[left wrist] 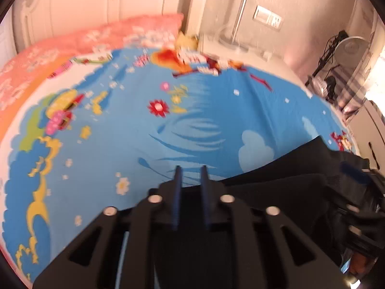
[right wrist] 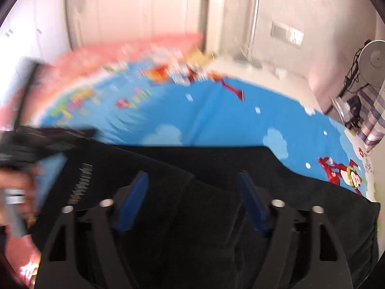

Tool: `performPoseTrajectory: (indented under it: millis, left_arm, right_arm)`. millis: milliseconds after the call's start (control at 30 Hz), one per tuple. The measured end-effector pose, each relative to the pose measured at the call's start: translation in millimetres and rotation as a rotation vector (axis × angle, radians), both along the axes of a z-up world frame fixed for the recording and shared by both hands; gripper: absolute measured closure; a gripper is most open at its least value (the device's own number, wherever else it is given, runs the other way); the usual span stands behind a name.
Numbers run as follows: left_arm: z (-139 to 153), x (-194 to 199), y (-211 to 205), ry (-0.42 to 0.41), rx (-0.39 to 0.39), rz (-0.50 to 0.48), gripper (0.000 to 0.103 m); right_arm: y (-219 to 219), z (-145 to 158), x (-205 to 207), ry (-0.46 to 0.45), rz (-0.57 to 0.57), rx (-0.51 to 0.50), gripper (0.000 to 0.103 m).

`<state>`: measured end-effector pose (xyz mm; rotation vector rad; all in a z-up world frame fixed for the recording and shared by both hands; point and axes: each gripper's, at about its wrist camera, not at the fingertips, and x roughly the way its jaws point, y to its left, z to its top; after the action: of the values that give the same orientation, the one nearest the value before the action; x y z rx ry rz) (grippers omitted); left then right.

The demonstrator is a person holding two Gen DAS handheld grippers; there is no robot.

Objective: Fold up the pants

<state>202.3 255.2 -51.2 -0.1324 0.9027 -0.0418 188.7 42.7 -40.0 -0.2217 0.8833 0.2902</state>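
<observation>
The black pants (right wrist: 216, 163) lie on the blue cartoon bedsheet (right wrist: 211, 113), spread across the lower half of the right wrist view; they also show at the lower right of the left wrist view (left wrist: 288, 180). My left gripper (left wrist: 191, 168) has its blue fingers close together with a narrow gap, over the pants' left edge, and black cloth lies under them. My right gripper (right wrist: 192, 175) is open wide over a raised fold of the pants, nothing between its fingers. The left gripper appears blurred at the left of the right wrist view (right wrist: 48, 149).
A pink pillow (left wrist: 101, 36) lies at the head of the bed. A white wardrobe (left wrist: 96, 0) stands behind it. A fan (left wrist: 351, 45) and cables stand at the right by the wall. The bed's right edge (left wrist: 336, 110) is near.
</observation>
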Motion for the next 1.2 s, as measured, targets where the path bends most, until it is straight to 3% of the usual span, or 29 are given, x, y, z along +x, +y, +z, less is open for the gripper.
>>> performPoseTrajectory:
  millis: [67,200,300,400,500,600,700,833,1033,1133,1200]
  left_arm:
    - [16.2,-27.7,-1.3,-0.066,0.010,0.006,0.063]
    - [26.2,-88.5,-9.8,-0.153,-0.010,0.016,0.063]
    - [20.7,-133.6,-15.8,-0.206,-0.032,0.059,0.063]
    - [2.3,-162.4,-21.9,-0.205,-0.071,0.068,0.063]
    - [-22.9,-170.6,-29.5,-0.152,-0.030,0.060,0.063]
    - [-25.5,-172.7,-36.8,-0.166,0.025,0.050,0.063]
    - [-27.7,-171.2,-32.2,-0.160,-0.008,0.068,0.063]
    - [-30.6,-172.4,-33.7,-0.167,0.004,0.069,0.063]
    - [-28.6,-172.8,-27.7,-0.174,-0.052,0.075,0.061]
    - [-21.0,-181.0,-11.5,-0.202,-0.152,0.118,0.041]
    - [-19.4,-187.5,-3.9,-0.207,-0.163,0.147,0.041]
  right_arm:
    - [-1.1,-14.3,7.4,0.038,-0.001,-0.011,0.035]
    - [-0.2,-23.3,4.4,0.023,-0.011,-0.023,0.034]
    - [-3.7,-28.4,4.4,0.018,-0.017,-0.010,0.033]
    - [-2.4,-28.8,1.8,0.006,-0.016,-0.022,0.033]
    - [-0.4,-28.3,5.2,-0.002,-0.018,-0.040,0.032]
    - [-1.5,-24.2,3.9,-0.002,-0.028,-0.036,0.032]
    - [-6.6,-3.9,-15.5,-0.044,-0.052,-0.029,0.032]
    - [-14.9,13.1,-57.0,-0.071,-0.039,-0.007,0.032]
    - [-23.8,-19.8,-75.3,0.015,-0.038,-0.016,0.032]
    - [-17.4,-23.9,-77.2,0.007,-0.026,-0.042,0.030]
    - [-15.1,-26.9,-79.1,-0.002,-0.027,-0.053,0.029]
